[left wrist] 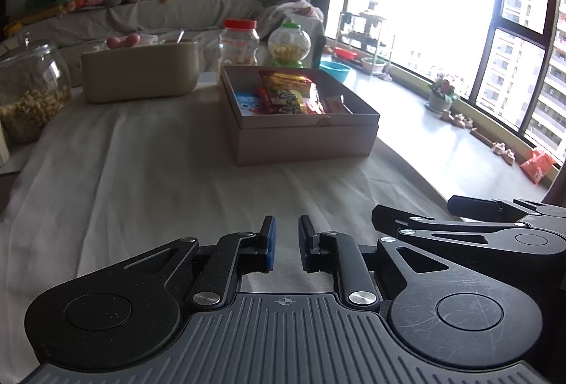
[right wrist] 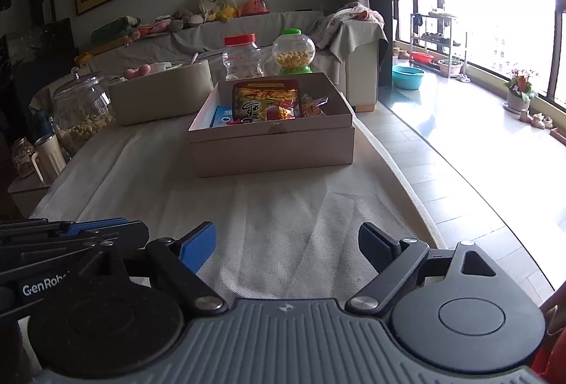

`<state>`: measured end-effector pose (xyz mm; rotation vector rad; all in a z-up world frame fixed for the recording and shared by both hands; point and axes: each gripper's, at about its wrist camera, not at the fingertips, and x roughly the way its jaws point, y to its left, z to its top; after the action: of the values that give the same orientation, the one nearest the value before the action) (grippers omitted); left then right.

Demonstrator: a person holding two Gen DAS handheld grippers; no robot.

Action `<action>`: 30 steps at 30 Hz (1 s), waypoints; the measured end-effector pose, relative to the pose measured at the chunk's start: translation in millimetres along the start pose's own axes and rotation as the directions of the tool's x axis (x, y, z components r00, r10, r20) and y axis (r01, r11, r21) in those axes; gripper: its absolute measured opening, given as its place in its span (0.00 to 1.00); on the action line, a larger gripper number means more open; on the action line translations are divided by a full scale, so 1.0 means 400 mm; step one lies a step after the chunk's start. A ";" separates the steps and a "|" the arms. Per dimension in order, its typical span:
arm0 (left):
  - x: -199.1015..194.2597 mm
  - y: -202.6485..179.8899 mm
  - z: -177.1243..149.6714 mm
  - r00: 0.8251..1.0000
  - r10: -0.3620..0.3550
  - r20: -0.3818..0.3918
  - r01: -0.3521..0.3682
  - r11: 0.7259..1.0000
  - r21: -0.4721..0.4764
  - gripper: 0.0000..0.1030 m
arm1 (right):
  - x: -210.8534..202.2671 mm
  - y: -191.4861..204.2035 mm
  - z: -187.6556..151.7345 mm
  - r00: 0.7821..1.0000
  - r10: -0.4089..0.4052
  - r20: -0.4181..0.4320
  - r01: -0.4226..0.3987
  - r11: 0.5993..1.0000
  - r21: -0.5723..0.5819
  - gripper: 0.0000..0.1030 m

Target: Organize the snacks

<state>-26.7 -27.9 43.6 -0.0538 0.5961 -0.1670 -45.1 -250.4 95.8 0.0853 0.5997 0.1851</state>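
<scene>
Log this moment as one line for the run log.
left gripper: open, empty | right gripper: open, empty | snacks: in box | both short of box

Left tool [left wrist: 286, 244] – pads nearly closed, nothing between; right tool [right wrist: 286, 249] – spread wide, alongside.

Daylight floods from the blown-out window [left wrist: 435, 12] at right; the room's left side is dimmer, edges fisheye-curved.

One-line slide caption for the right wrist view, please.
Open right tongs hover empty over the white cloth, facing the snack-filled box.
</scene>
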 end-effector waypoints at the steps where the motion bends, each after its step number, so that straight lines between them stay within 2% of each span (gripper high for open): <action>1: 0.000 -0.001 0.000 1.000 0.000 -0.001 0.000 1.000 0.001 0.17 | -0.002 0.000 0.000 1.000 -0.001 0.001 0.001 1.000 0.000 0.86; 30: 0.002 0.008 0.001 1.000 -0.008 -0.008 0.008 1.000 -0.008 0.17 | 0.001 -0.008 0.001 1.000 0.003 -0.011 -0.003 1.000 0.004 0.86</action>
<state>-25.5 -25.0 43.1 -0.0628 0.6044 -0.1723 -44.2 -253.5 95.4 0.0892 0.6109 0.1874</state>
